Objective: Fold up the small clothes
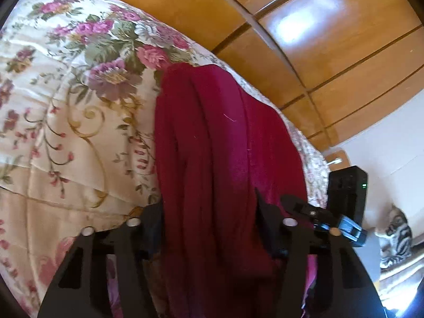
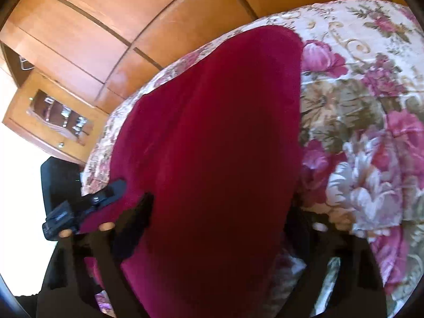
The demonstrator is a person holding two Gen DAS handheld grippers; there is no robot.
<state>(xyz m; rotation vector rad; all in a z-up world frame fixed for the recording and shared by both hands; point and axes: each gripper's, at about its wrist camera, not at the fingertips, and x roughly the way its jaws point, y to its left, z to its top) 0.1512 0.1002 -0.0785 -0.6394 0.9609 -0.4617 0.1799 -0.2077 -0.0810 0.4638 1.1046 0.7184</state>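
Observation:
A dark red garment lies bunched in long folds on a floral bedspread. Its near end rises into my left gripper, filling the gap between the black fingers, which press on it from both sides. In the right wrist view the same red garment spreads wide and smooth, and my right gripper is shut on its near end, the cloth packed between both fingers. The two grippers sit side by side. A finger of the right one shows at the garment's right edge in the left wrist view.
The floral bedspread runs off behind the garment. A wooden wardrobe stands past the bed's edge. A black box with a green light and a striped cat are at the right. A wooden nightstand stands left.

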